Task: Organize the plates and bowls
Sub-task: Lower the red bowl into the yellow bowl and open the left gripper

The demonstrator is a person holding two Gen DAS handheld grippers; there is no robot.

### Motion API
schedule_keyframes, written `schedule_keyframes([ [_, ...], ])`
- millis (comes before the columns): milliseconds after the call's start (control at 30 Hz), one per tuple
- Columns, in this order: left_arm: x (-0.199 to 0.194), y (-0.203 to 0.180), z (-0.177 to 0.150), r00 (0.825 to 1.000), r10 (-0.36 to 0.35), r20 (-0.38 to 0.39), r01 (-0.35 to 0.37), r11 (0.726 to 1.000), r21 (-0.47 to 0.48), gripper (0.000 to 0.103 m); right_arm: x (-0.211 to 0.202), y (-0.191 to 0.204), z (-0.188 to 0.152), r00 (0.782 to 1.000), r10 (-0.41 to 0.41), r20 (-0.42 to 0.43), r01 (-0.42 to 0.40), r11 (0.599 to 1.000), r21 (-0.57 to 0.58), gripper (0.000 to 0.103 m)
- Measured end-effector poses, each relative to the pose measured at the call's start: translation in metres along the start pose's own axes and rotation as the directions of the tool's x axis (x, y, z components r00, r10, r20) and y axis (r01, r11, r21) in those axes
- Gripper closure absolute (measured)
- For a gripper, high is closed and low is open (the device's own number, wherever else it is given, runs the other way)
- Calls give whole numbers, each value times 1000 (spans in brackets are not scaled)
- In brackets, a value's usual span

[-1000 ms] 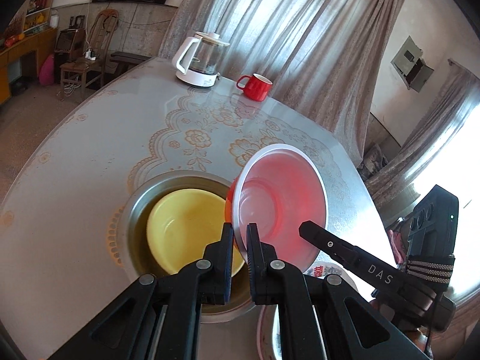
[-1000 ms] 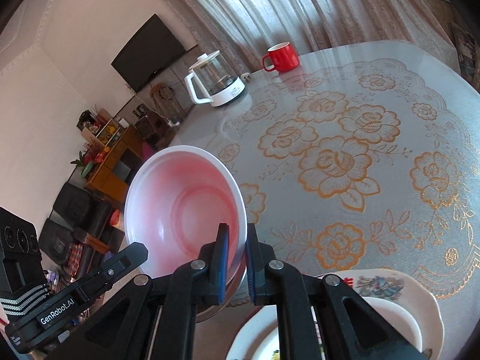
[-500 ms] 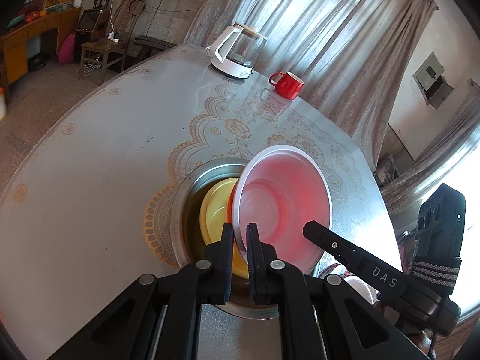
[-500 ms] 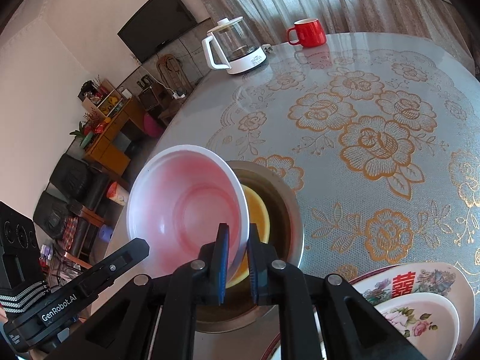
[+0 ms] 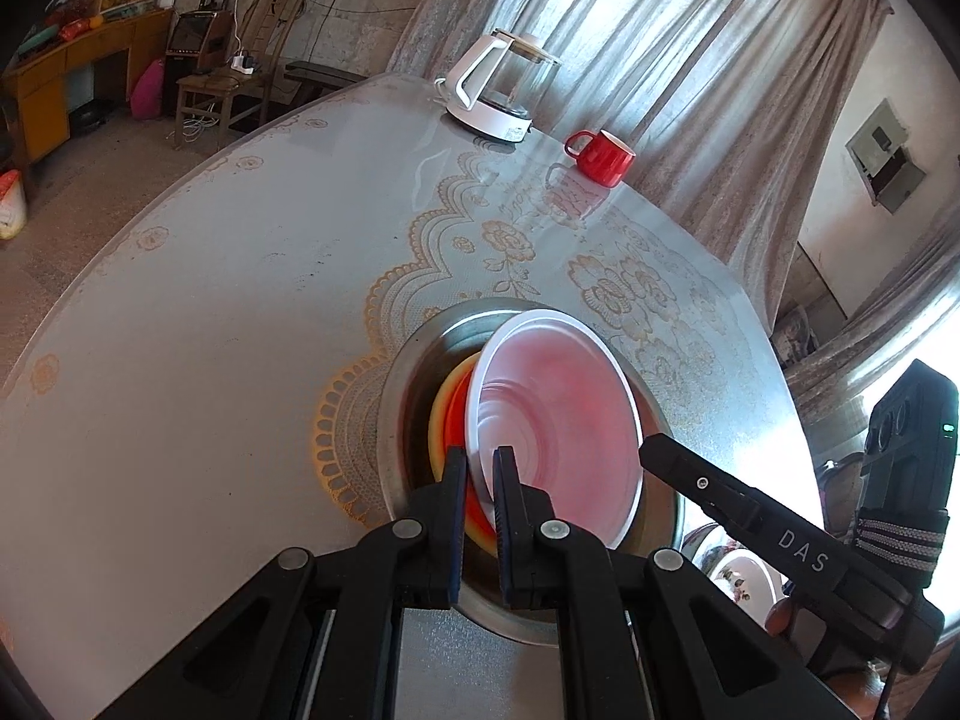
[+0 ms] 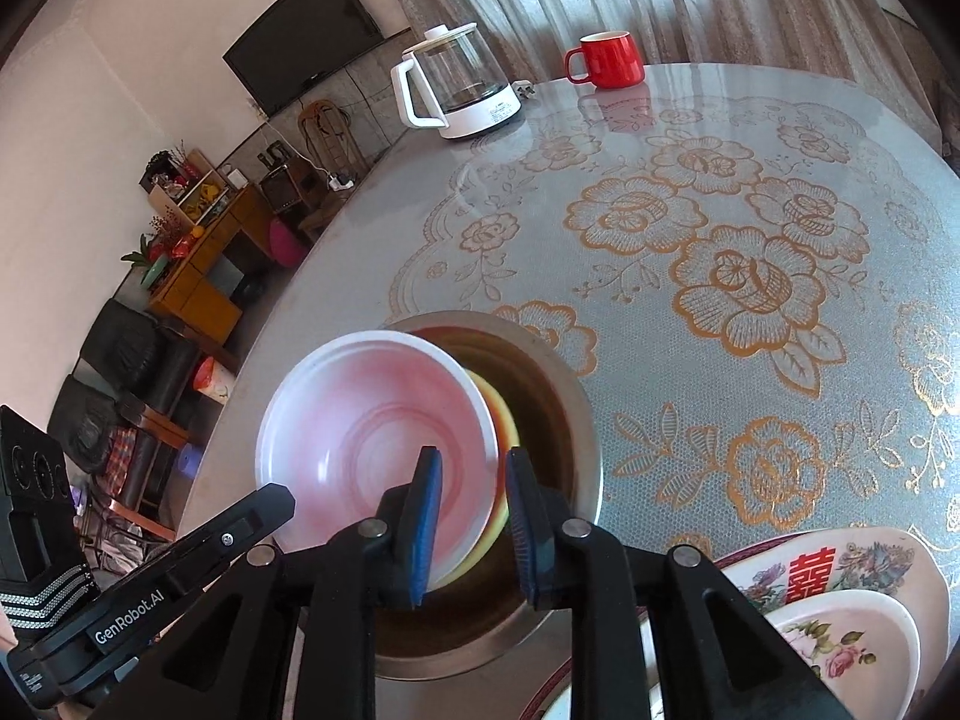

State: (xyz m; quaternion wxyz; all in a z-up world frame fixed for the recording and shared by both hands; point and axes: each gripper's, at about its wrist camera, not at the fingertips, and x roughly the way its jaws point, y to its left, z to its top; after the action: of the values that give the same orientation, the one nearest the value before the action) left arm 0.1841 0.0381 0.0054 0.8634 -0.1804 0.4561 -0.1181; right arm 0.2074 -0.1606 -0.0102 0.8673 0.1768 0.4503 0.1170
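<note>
Left gripper (image 5: 478, 489) clamped on pink bowl (image 5: 558, 420) rim; bowl sits tilted in yellow bowl (image 6: 504, 420) inside metal basin (image 5: 414, 372). Right gripper (image 6: 471, 516) jaws opening, rim between them, pads off.

Both wrist cameras look steeply down, close over the pink-white plastic bowl (image 5: 558, 420) (image 6: 372, 444), from opposite sides.

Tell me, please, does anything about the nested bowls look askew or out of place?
Yes: the pink bowl sits tilted inside the yellow bowl in the steel basin, not nested flat. The left gripper pinches its rim while the right gripper is opening around the other side.
</note>
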Motion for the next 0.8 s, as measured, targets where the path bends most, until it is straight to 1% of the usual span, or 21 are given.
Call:
schedule_keyframes([
  [67, 1, 0, 0, 1000, 5, 1, -5, 1000, 3, 95, 0, 0, 1, 1000, -6, 1, 6, 1000, -8, 82],
  [167, 2, -3, -5, 999, 31, 9, -31, 999, 39, 95, 1, 4, 0, 1000, -17, 5, 17, 999, -37, 82],
  [267, 5, -3, -8, 999, 42, -2, -41, 998, 53, 94, 5, 6, -2, 1000, -28, 1, 28, 998, -49, 82],
  [400, 8, -3, -12, 998, 62, 0, -61, 995, 72, 93, 7, 8, -5, 998, -55, -1, 55, 995, -77, 92],
  [467, 7, -4, -13, 998, 68, 2, -68, 995, 73, 93, 6, 9, -6, 998, -71, 4, 71, 993, -93, 92],
  [533, 7, -4, -12, 998, 68, 1, -68, 996, 65, 91, 7, 7, -5, 998, -68, -2, 68, 993, -94, 91],
  [567, 7, -3, -11, 998, 67, 3, -68, 996, 63, 91, 6, 6, -4, 998, -61, -4, 61, 994, -86, 91],
  [633, 5, -3, -11, 998, 68, 11, -69, 995, 66, 88, 5, 4, -3, 998, -57, -1, 56, 995, -77, 83],
  [700, 2, -4, -12, 997, 71, 20, -72, 995, 71, 86, 3, 4, -3, 998, -59, 3, 59, 996, -72, 82],
  [733, 2, -5, -12, 997, 72, 28, -74, 994, 75, 84, 3, 4, -3, 998, -57, 3, 57, 996, -69, 80],
  [800, 0, -6, -13, 996, 82, 42, -86, 992, 89, 83, 2, 3, -4, 998, -56, 5, 56, 996, -68, 78],
])
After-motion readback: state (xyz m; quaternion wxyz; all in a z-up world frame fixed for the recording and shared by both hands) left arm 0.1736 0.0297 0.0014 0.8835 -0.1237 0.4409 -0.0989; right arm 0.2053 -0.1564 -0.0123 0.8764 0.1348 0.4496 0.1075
